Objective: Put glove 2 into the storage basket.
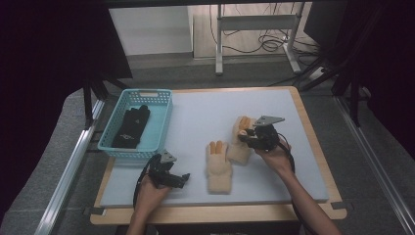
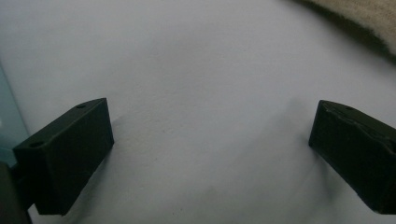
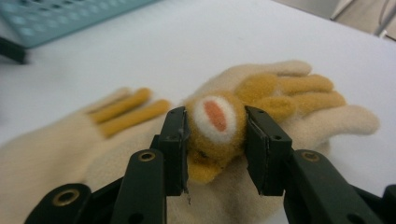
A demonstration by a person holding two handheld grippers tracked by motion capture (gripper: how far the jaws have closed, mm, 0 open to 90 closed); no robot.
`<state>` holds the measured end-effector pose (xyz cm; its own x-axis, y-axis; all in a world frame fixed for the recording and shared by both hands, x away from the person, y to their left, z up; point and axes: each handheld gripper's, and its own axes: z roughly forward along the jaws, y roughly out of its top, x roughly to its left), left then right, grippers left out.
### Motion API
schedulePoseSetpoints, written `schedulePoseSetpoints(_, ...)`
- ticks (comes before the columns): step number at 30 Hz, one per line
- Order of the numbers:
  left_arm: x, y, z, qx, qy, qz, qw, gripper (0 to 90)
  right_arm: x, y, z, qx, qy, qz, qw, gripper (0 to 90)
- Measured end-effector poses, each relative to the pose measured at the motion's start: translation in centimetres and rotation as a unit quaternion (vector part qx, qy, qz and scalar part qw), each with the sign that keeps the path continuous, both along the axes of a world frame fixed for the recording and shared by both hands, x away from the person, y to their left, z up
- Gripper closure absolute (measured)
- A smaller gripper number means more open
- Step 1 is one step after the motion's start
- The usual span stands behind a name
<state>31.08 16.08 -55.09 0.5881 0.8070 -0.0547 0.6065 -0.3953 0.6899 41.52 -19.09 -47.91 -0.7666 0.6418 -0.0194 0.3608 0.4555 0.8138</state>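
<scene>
Two cream gloves with orange fingers lie side by side mid-table. My right gripper [image 1: 243, 134] is over the right-hand glove [image 1: 239, 151]. In the right gripper view the right gripper [image 3: 215, 135] is shut on an orange plush tuft [image 3: 215, 116] with a white and red centre, on that glove [image 3: 308, 116]. The other glove [image 1: 218, 169] [image 3: 56, 144] lies just beside it. My left gripper [image 1: 184, 179] hovers low near the front left of the mat, pointing toward that glove. Its jaws [image 2: 210, 154] stand wide open over bare mat, with a glove edge [image 2: 364, 14] beyond them.
A teal basket [image 1: 164, 115] [image 3: 56, 18] stands at the table's left side with a black glove [image 1: 132, 126] inside. The pale mat [image 1: 205, 112] covers the wooden table. Behind the table are a desk frame and cables [image 1: 264, 41] on the floor.
</scene>
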Motion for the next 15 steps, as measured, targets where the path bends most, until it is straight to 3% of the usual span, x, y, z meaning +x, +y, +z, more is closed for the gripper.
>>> schedulePoseSetpoints(5,0.0,0.0,0.0,-0.001,-0.001,0.001,1.0,0.2,-3.3,0.8,2.6,0.013,-0.005,0.048,0.9987,60.9)
schedulePoseSetpoints(6,0.0,0.0,0.0,-0.001,-0.001,0.001,1.0,0.2,-3.3,0.8,2.6,0.013,-0.005,0.048,0.9987,60.9)
schedulePoseSetpoints(9,0.0,0.0,0.0,-0.001,-0.001,0.001,1.0,0.2,-5.2,2.0,3.3,0.011,0.001,0.083,0.9965,60.9)
schedulePoseSetpoints(15,0.0,0.0,0.0,-0.002,-0.001,0.002,1.0,0.2,-6.6,4.5,2.3,0.003,0.023,0.122,0.9923,60.8)
